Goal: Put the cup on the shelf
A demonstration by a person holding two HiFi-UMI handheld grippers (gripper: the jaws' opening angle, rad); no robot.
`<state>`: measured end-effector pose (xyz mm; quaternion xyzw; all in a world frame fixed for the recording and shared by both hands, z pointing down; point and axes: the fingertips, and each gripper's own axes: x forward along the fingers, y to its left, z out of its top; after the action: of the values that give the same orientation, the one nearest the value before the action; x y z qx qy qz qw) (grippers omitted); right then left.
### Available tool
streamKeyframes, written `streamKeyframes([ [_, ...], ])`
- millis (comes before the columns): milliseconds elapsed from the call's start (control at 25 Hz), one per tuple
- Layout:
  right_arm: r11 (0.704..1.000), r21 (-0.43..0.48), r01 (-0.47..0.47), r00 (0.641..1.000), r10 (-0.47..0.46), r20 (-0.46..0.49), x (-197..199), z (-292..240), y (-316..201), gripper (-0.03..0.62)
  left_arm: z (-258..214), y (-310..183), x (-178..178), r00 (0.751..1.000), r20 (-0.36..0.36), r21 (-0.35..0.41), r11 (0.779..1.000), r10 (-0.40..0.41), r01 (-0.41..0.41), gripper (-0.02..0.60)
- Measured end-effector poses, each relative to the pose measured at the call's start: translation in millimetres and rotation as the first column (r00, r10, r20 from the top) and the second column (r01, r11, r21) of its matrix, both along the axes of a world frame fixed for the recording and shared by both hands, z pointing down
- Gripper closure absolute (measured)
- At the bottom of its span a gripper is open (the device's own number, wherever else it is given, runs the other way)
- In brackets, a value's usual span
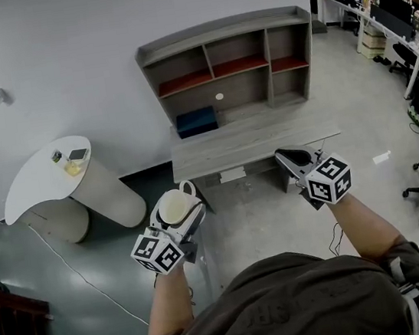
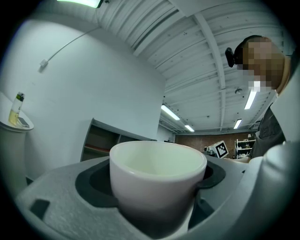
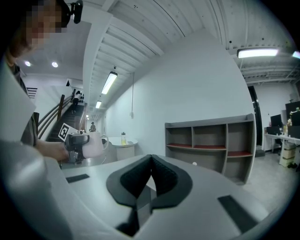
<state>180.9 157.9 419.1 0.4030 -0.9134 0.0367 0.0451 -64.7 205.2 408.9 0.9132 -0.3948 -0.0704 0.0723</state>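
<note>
Before shelf (image 1: 229, 59): left tool (image 1: 178, 210) clamps cup (image 2: 157, 183); only own view shows right tool (image 3: 151, 174) closed, empty.

The dark pads (image 2: 93, 185) of my left gripper (image 1: 178, 208) hide the cup's (image 2: 157, 178) lower sides, and its base cannot be seen. From overhead, the small items (image 1: 72, 160) on the round white table (image 1: 38, 183) are too tiny to identify, as is a pale dot (image 1: 219, 96) on the shelf (image 1: 229, 59).

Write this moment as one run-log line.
left gripper: shut on cup | right gripper: shut, empty | shelf: ahead, cup not yet placed
</note>
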Motion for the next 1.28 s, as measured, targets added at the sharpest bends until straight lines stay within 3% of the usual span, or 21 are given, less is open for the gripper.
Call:
streamKeyframes([
  [200,1.000,-0.021,-0.014,1.000,0.014,0.022,15.6,11.3,-11.4,0.602,7.0,-15.4,16.9,1.000,0.011,-0.019,1.000,0.023,-0.023,0.133],
  [440,0.999,-0.041,-0.021,1.000,0.022,0.018,0.2,26.2,-48.5,0.602,18.6,-56.7,7.6,0.999,0.001,-0.031,0.998,0.052,-0.052,0.133],
  [1040,0.996,0.006,-0.084,0.996,0.084,-0.004,-126.4,0.3,-258.8,0.602,10.3,-282.5,-83.7,0.973,0.033,-0.006,0.973,0.230,-0.230,0.133],
  [1280,0.995,-0.006,-0.095,0.995,0.095,-0.005,-161.7,3.0,-327.9,0.602,6.9,-351.6,-109.9,0.961,0.045,-0.005,0.962,0.273,-0.273,0.133],
])
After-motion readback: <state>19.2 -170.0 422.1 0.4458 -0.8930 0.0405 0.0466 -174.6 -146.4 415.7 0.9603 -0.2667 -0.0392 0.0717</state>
